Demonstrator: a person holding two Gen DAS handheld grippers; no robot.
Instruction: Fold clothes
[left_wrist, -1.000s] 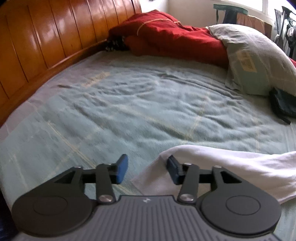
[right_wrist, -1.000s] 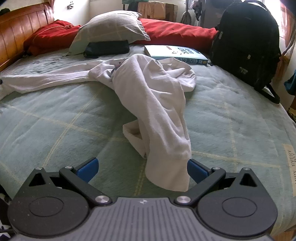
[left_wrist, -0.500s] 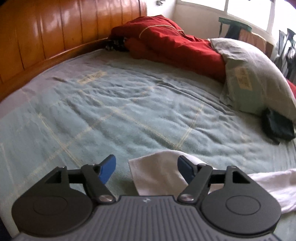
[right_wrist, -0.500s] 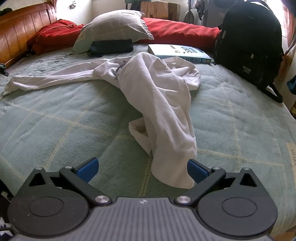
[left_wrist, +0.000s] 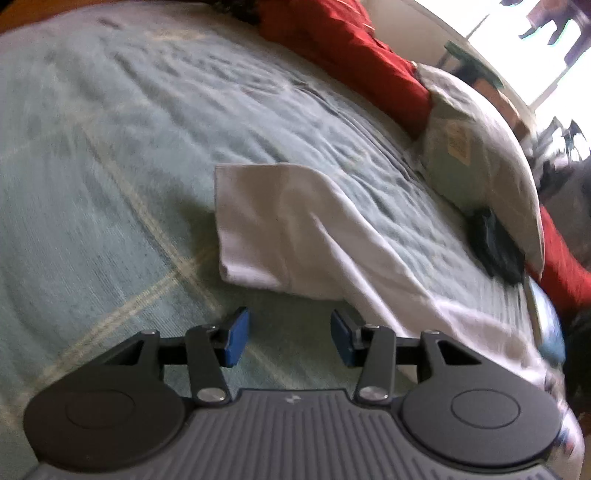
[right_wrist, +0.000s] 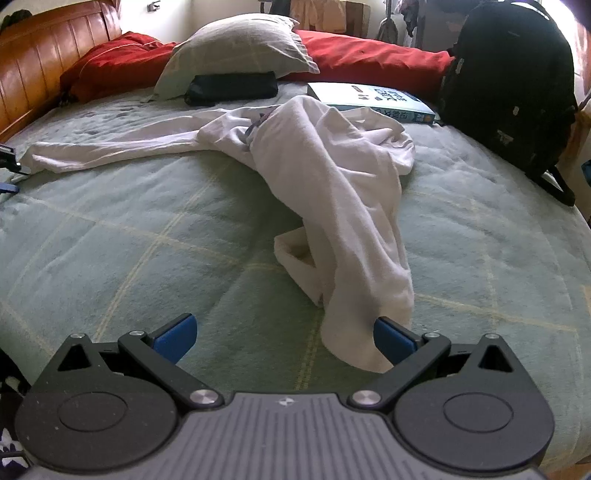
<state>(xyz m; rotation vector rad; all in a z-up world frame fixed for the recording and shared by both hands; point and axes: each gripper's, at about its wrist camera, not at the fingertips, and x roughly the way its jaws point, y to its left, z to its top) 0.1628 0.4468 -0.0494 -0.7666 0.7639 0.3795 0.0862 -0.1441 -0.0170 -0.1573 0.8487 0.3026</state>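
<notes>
Pale green checked bedding (left_wrist: 110, 155) fills the blurred left view, where the left tool (left_wrist: 290, 338), its jaws just narrowed yet apart and empty, hovers short of the white garment's (left_wrist: 280, 221) cuff, while the right view shows the right tool (right_wrist: 282, 338) spread wide beside that garment's other sleeve end, near a book (right_wrist: 373, 101) whose cover writing is unreadable.

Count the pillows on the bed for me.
1: the grey pillow at the far side, lying over the red blanket. More may be hidden behind the backpack.

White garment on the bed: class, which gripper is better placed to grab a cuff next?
Right, probably. The right gripper is open with a cuff between its fingers; the left gripper stops short of its cuff.
</notes>
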